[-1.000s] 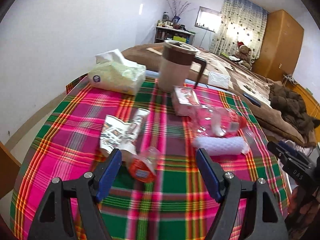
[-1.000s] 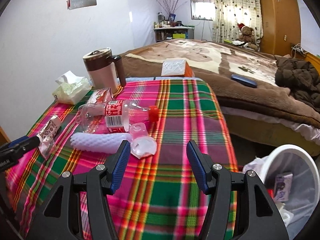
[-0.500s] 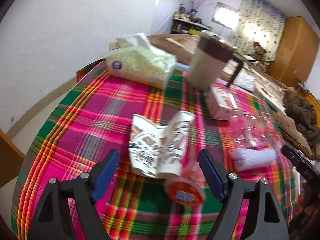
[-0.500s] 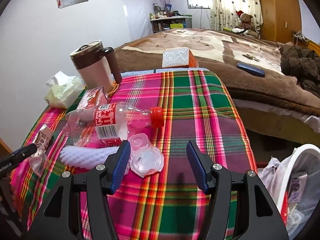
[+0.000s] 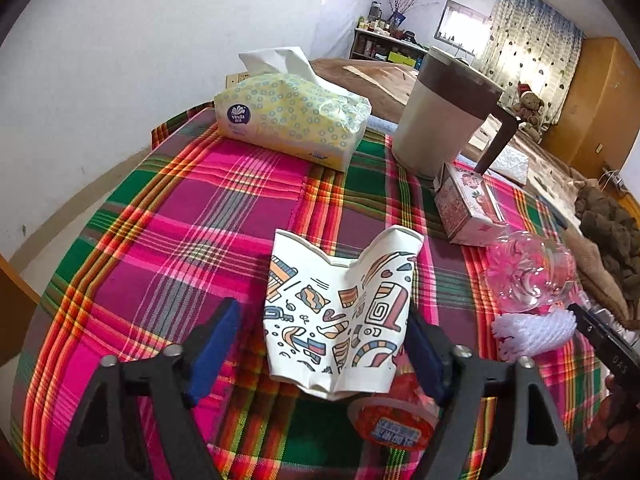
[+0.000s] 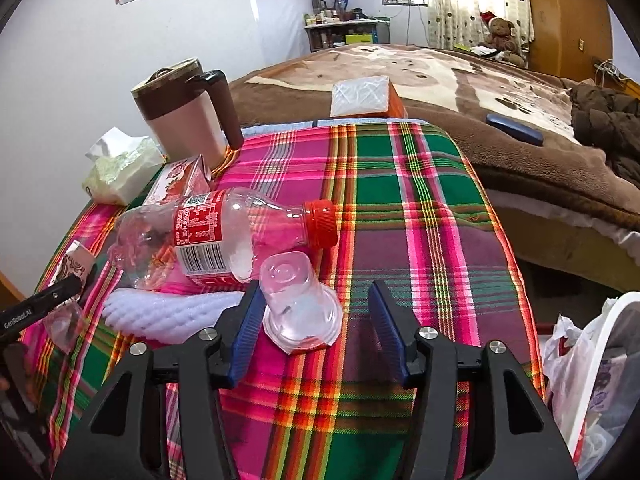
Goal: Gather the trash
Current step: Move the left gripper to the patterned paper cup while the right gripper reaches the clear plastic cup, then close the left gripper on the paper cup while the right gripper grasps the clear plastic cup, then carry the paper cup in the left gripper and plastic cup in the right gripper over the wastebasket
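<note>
Left gripper (image 5: 320, 344) straddles the flattened paper cup (image 5: 340, 312) on the plaid tablecloth (image 5: 192, 216). The cup lies between the blue pads with its long axis running away from the camera, torn rim at the far end. The right pad sits at the cup's edge; the left pad stands apart with cloth showing in the gap. Jaws are closing, cup between them, not yet pinched. A small red-lidded plastic cup (image 5: 392, 424) lies just beside the paper cup's near end, under the right finger.

Right gripper (image 6: 316, 320) — jaws also closing — has the clear plastic cup (image 6: 298, 306) between its pads, off-centre. The cup lies tipped, base pointing away, mouth toward the camera, touching or nearly touching the left pad; the right pad is clear of it. No squeeze visible yet. Each hand is nearest its own item, so the coming move probably turns on finishing each pinch.

Other trash: the plastic bottle (image 6: 224, 236) with red cap lies on its side just beyond the clear cup, long axis across the view, and a white foam sleeve (image 6: 168, 312) lies left of the gripper.

View differences: only the right wrist view shows the bin (image 6: 592, 368), lined with a bag, low at the right off the table edge — the likely drop point. Only the left wrist view shows the paper cup whole. The tissue pack (image 5: 292, 120), jug (image 5: 444, 120) and small carton (image 5: 464, 208) stand further back.
</note>
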A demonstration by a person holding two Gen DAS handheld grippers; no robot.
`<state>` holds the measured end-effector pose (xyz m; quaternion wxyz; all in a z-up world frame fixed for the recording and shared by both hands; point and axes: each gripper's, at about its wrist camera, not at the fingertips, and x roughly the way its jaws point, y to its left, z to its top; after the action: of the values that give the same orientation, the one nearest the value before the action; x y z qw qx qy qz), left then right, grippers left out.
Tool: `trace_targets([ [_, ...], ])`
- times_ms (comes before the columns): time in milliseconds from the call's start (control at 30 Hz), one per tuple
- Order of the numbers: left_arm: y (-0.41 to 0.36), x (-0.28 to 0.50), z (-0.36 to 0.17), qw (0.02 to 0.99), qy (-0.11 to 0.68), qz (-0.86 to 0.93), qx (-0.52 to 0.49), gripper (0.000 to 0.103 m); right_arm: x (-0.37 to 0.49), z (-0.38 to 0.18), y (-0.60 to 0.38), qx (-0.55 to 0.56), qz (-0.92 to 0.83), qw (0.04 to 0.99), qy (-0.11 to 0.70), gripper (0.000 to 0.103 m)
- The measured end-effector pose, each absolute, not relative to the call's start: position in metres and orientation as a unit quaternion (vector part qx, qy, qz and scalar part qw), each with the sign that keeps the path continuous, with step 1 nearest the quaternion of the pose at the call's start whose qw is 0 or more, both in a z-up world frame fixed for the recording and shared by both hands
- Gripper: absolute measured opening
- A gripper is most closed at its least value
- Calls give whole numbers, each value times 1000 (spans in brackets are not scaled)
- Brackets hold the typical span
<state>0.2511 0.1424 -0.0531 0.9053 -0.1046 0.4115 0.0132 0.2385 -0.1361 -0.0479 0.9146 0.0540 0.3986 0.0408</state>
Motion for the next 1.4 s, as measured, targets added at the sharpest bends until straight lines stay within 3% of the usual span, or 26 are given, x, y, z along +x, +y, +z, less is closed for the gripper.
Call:
trace_targets([
  [167, 143, 252, -51, 906, 409, 2, -112, 58, 239, -49, -135, 51, 41, 914, 400, 32],
  [933, 129, 222, -20, 924, 371, -2, -93, 56, 217, -30, -141, 56, 44, 928, 366, 31],
  [1400, 82, 183, 10, 934, 344, -60, -73, 56, 182, -5, -156, 63, 46, 942, 328, 31],
])
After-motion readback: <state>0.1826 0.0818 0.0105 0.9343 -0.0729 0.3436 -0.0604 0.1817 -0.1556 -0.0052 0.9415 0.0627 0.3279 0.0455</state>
